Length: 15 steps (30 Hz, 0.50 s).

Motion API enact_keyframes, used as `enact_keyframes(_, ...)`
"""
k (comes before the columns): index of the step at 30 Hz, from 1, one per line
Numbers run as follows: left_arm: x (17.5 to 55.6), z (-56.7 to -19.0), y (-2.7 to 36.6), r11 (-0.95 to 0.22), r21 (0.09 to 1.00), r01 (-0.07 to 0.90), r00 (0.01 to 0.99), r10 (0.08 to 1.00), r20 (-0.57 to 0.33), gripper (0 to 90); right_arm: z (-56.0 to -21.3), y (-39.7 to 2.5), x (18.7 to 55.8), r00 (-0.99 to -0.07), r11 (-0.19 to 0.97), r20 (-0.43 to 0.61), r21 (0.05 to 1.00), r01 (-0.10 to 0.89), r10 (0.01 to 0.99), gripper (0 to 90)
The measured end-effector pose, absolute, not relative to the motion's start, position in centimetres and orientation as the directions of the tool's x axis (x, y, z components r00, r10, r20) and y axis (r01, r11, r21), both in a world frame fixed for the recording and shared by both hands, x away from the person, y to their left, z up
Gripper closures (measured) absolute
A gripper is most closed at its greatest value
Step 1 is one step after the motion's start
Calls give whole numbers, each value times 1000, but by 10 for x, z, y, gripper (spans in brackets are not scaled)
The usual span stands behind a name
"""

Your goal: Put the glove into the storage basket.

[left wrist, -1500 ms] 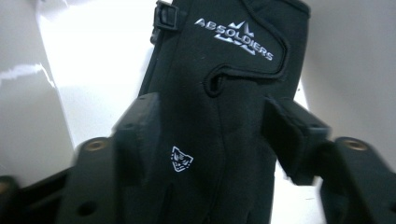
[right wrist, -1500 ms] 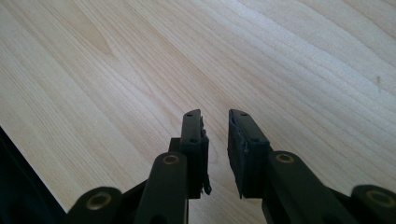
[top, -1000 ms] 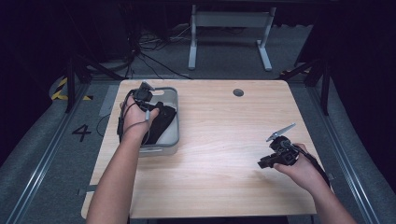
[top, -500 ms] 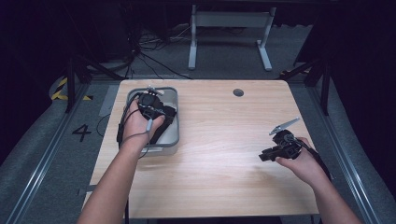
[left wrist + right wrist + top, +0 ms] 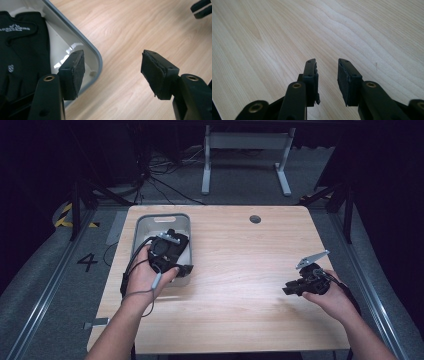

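Left claw (image 5: 172,257), seen from above, hangs over the grey tub (image 5: 145,222) near the worktop's (image 5: 240,310) left edge; right claw (image 5: 300,287) rests near the right edge. Its own view shows jaws wide apart, straddling the tub's rim beside the black glove (image 5: 22,50), so closing could pinch plastic. Right claw (image 5: 327,72) stands slightly apart, empty.

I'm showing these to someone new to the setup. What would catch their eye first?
Likely the grey bin at the table's left, with a black glove inside it. The left gripper hangs open over the bin's near corner. The right gripper sits slightly open over bare wood at the right.
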<state>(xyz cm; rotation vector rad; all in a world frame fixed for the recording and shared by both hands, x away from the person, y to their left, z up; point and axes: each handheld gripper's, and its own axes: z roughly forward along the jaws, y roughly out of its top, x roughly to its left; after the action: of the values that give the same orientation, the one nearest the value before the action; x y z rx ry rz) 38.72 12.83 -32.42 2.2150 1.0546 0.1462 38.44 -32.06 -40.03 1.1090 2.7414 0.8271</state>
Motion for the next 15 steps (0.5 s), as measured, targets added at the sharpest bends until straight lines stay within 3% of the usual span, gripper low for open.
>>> enact_keyframes(15, 333, -372, 124, -497, 621, 606, 731, 657, -188, 365, -418, -319, 358, -793, 609, 110, 580, 541, 600, 676)
